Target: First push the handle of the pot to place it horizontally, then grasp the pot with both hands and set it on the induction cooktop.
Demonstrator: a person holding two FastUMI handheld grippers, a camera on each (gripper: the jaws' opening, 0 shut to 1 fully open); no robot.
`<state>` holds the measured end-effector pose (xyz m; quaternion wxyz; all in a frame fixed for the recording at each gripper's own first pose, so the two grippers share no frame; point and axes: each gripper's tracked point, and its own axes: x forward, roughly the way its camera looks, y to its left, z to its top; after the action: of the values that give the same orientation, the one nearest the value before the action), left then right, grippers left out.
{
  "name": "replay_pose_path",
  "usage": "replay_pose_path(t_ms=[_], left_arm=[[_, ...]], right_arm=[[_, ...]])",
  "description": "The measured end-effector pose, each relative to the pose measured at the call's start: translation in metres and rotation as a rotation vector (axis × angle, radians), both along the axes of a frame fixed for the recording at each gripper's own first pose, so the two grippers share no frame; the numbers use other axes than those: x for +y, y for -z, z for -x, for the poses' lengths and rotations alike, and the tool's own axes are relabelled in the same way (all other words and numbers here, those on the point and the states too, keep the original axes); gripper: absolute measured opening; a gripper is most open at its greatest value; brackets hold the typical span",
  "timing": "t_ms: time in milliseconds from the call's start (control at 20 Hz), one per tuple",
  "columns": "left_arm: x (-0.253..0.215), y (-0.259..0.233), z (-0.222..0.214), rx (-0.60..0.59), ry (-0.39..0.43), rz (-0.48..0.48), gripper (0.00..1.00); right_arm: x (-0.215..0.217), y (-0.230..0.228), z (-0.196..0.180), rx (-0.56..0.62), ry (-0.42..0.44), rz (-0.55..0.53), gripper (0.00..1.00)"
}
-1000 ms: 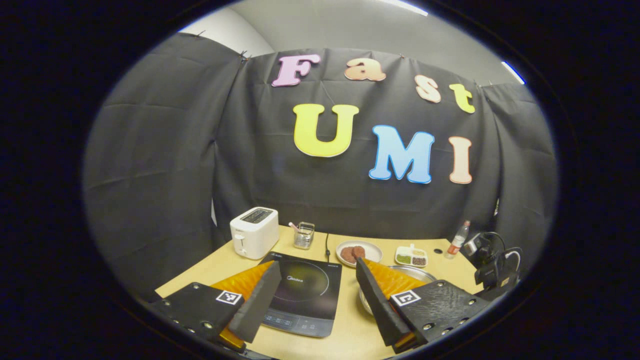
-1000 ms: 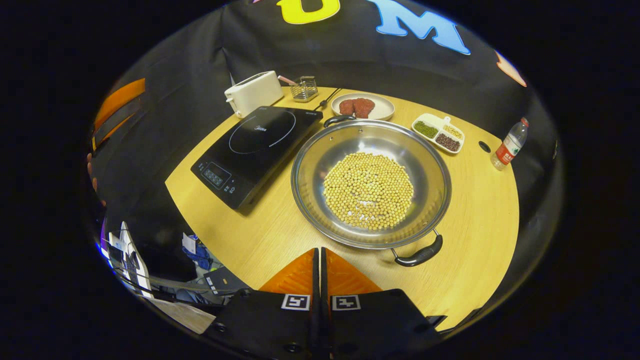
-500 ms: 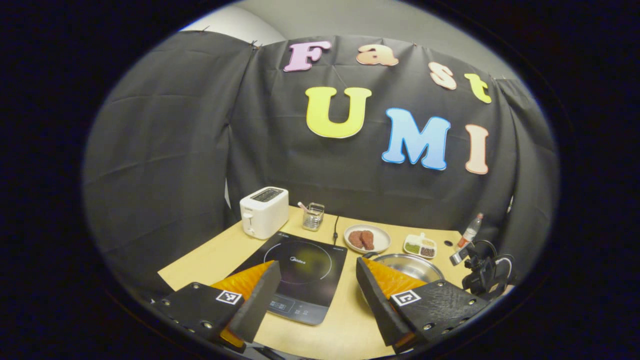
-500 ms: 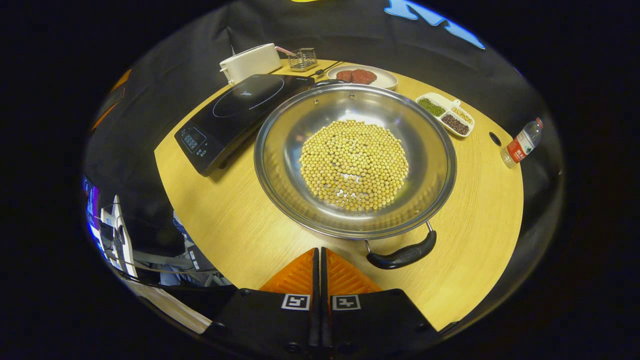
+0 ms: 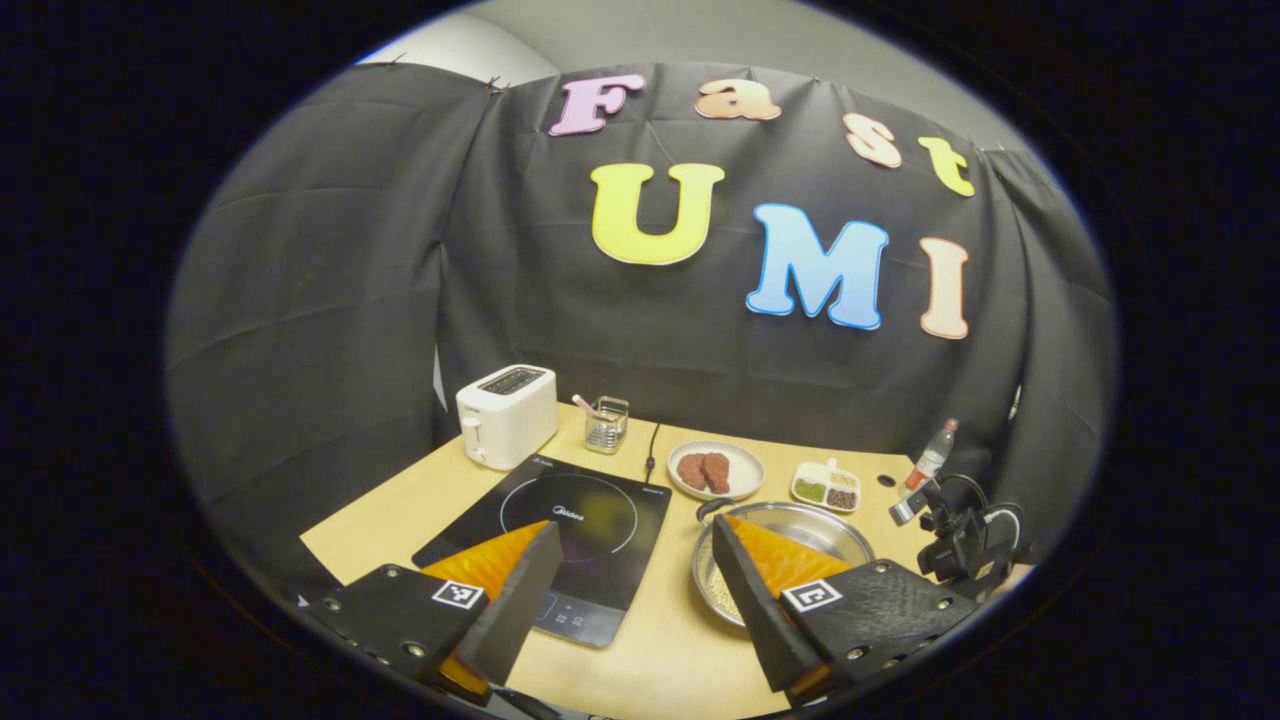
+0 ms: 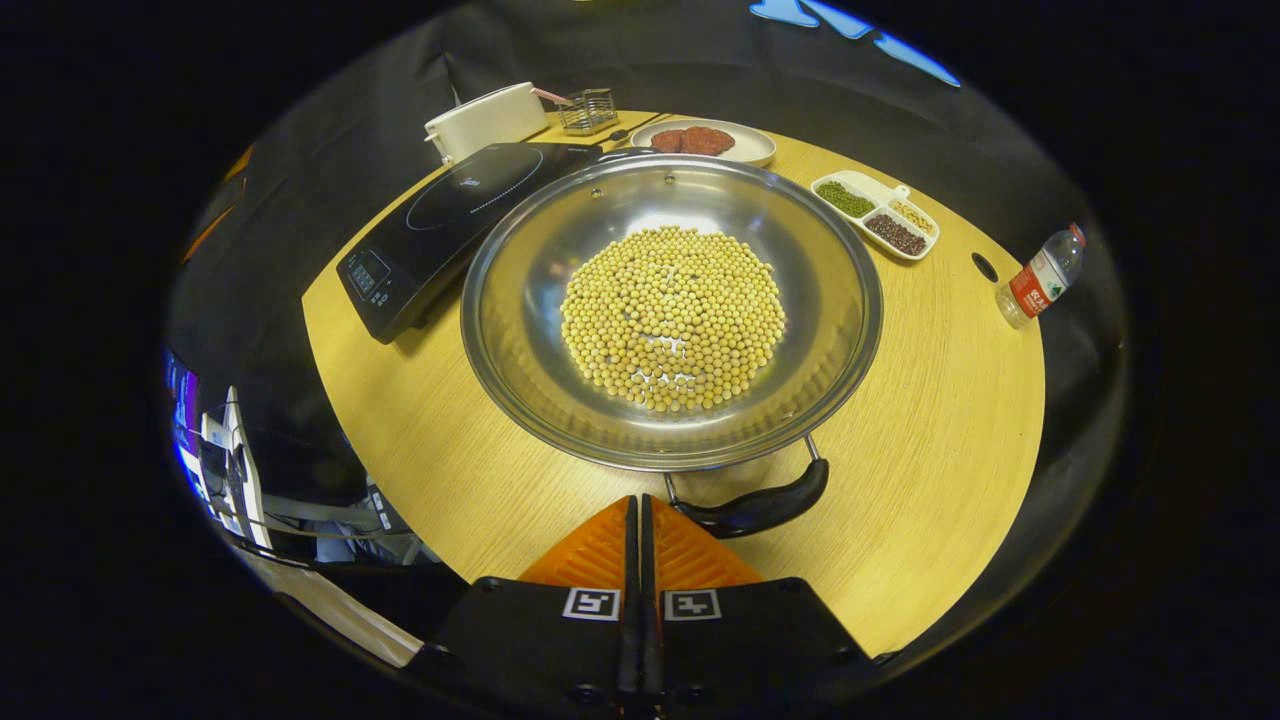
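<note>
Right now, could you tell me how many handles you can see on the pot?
2: the near handle sits just ahead of the shut right gripper; the far handle is at the pot's opposite rim, beside the plate.

Staged kitchen set inside a recording booth: black cloth (image 5: 330, 300) hangs as walls around a wooden table (image 6: 930, 420) laid out with an induction cooktop (image 6: 460, 215), a white toaster (image 5: 505, 414), a plate of meat patties (image 5: 715, 470), a divided dish of beans (image 6: 877, 214) and a water bottle (image 6: 1040, 276); beyond the table edge, cables and equipment (image 6: 225, 470) mark a lab, not a home
</note>
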<state>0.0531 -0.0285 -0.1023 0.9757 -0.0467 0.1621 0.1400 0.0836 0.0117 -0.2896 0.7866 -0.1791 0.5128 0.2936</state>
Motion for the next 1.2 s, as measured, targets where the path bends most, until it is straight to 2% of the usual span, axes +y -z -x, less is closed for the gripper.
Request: replay_pose_path(t_ms=[250,350,400,450,500,550,600,650,750,800,1000,1050,1200], left_arm=[[-0.006,0.004,-0.006,0.006,-0.004,0.0,0.88],[-0.008,0.009,-0.008,0.017,-0.003,-0.027,0.88],[-0.01,0.01,-0.009,0.022,0.0,-0.039,0.92],[-0.014,0.012,-0.011,0.026,0.002,-0.043,0.92],[-0.017,0.014,-0.013,0.031,0.004,-0.042,0.88],[-0.02,0.016,-0.014,0.034,0.006,-0.037,0.92],[-0.022,0.016,-0.016,0.035,0.007,-0.035,0.92],[-0.024,0.017,-0.018,0.036,0.007,-0.036,0.88],[-0.028,0.019,-0.021,0.041,0.01,-0.04,0.88],[-0.03,0.021,-0.022,0.044,0.012,-0.041,0.92],[-0.036,0.023,-0.03,0.055,0.015,-0.049,0.92],[-0.036,0.022,-0.031,0.055,0.013,-0.054,0.88],[-0.041,0.024,-0.034,0.061,0.013,-0.058,0.88]], right_arm=[[-0.006,0.0,-0.009,-0.011,0.01,-0.003,0.02],[-0.009,0.0,-0.013,-0.001,0.025,-0.013,0.02],[-0.012,-0.001,-0.017,0.0,0.03,-0.013,0.02],[-0.015,-0.001,-0.02,-0.005,0.031,-0.011,0.02],[-0.018,-0.001,-0.024,-0.008,0.032,-0.006,0.02],[-0.021,-0.001,-0.028,-0.012,0.034,-0.003,0.02],[-0.024,-0.002,-0.032,-0.012,0.039,-0.003,0.02],[-0.027,-0.002,-0.034,-0.01,0.046,-0.004,0.02],[-0.033,-0.002,-0.041,-0.01,0.06,-0.005,0.0],[-0.036,-0.003,-0.043,-0.01,0.063,-0.005,0.02],[-0.049,-0.004,-0.057,-0.02,0.088,-0.003,0.02],[-0.052,-0.003,-0.06,-0.019,0.1,-0.009,0.02],[-0.058,-0.002,-0.067,-0.015,0.13,-0.03,0.0]])
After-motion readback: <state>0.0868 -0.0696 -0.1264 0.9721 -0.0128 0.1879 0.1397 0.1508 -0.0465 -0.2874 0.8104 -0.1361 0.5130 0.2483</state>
